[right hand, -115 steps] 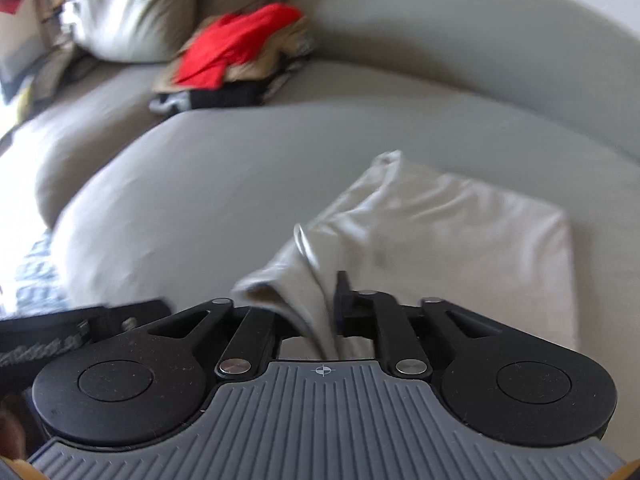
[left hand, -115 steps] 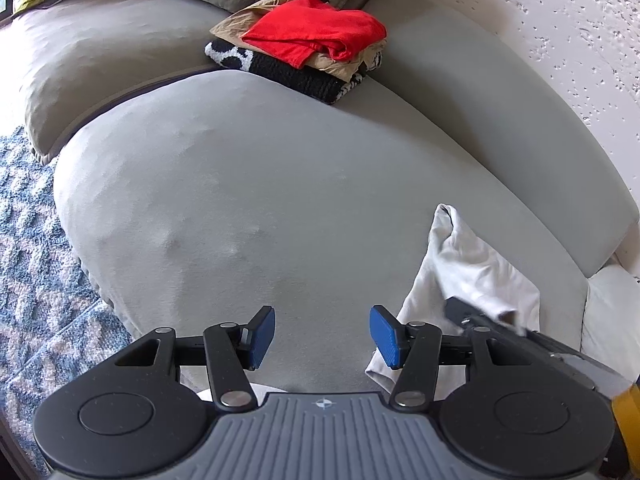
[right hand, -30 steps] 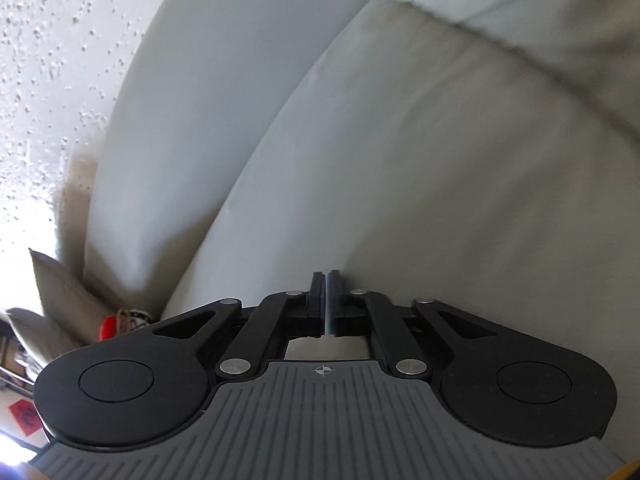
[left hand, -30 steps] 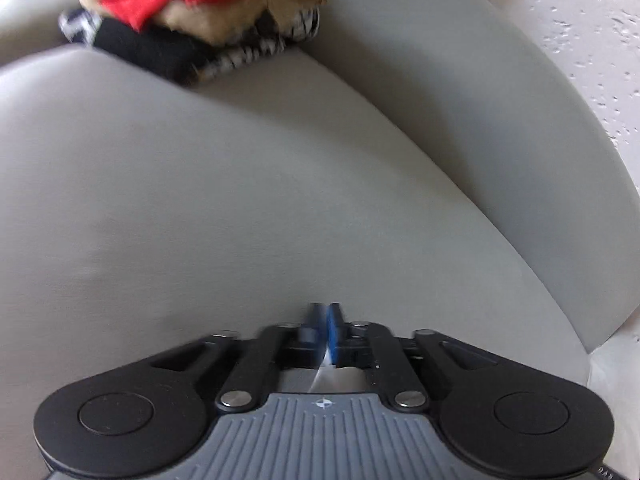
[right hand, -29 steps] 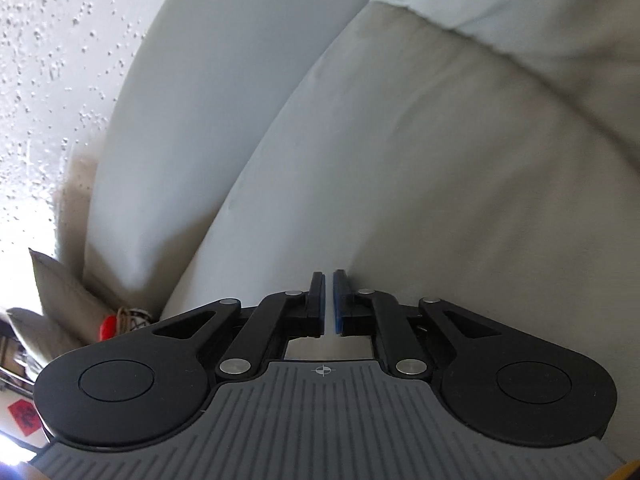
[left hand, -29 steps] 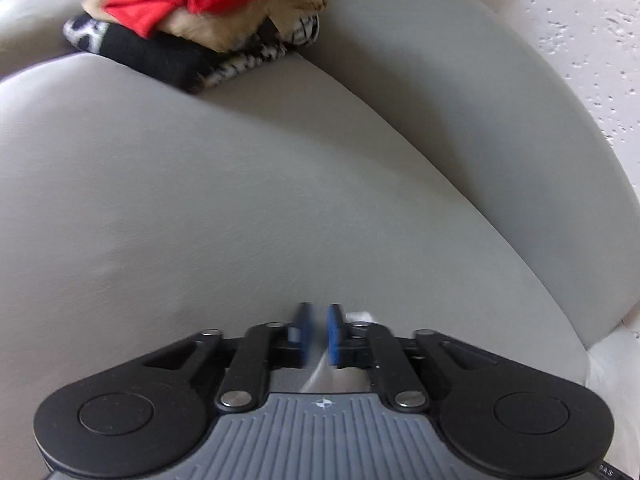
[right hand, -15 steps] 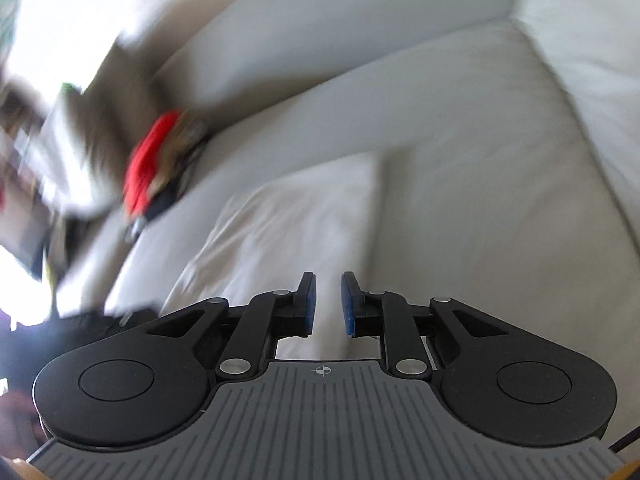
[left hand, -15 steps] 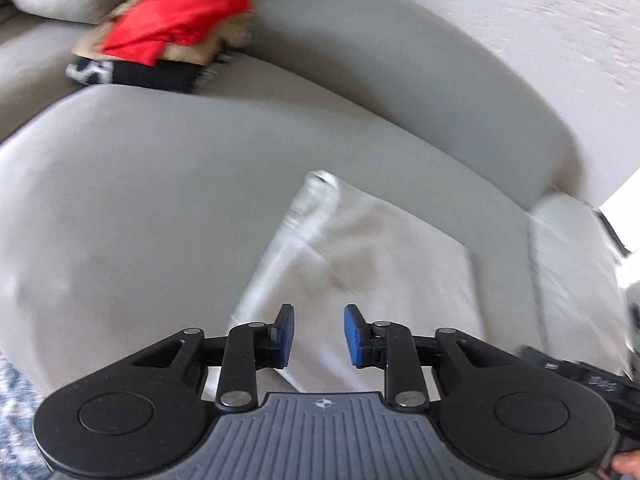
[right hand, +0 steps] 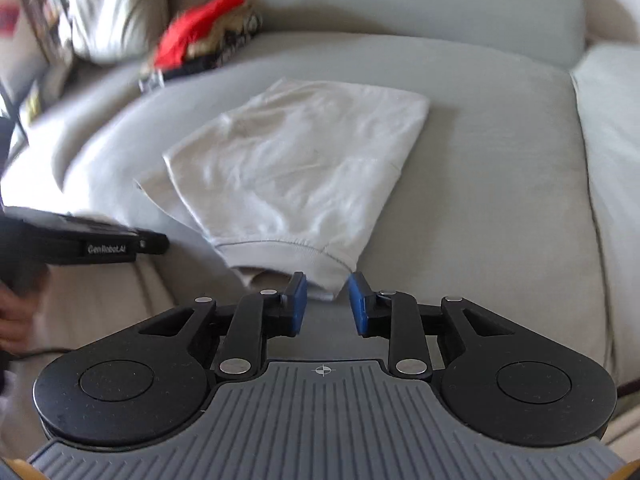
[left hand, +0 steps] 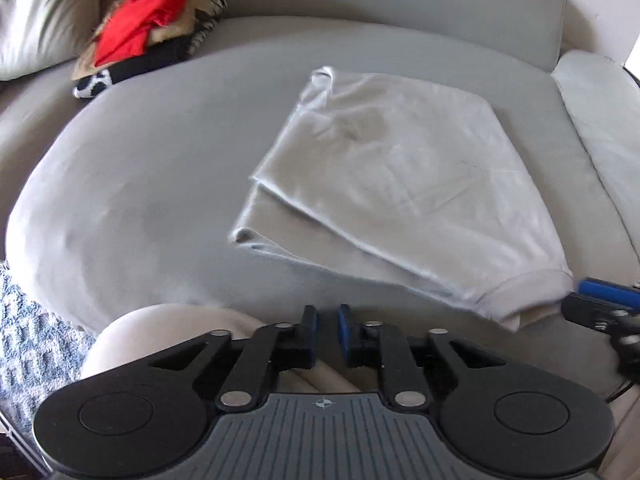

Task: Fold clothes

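A pale grey garment (left hand: 400, 184) lies folded flat on the sofa seat (left hand: 140, 168), its ribbed hem toward me. My left gripper (left hand: 327, 318) hovers short of the garment's near edge. Its jaws are closing to a narrow gap with nothing between them. My right gripper (right hand: 327, 288) is at the garment's (right hand: 296, 168) hem corner. Its jaws are opening, and the corner lies just past the tips, untouched by the pads. The right gripper's blue pad (left hand: 600, 290) shows at the left wrist view's right edge. The left gripper's black body (right hand: 100, 240) shows at the right wrist view's left edge.
A stack of folded clothes with a red one on top (left hand: 148, 32) sits at the back left of the sofa beside a pillow (left hand: 36, 20). A blue patterned rug (left hand: 24, 340) lies below the seat. A knee in pale trousers (left hand: 160, 328) is under the left gripper.
Both grippers let go, drew back from the cushion and rolled level, so the folded garment now lies in full view. Since half a second ago the right jaws have widened and the left jaws have narrowed.
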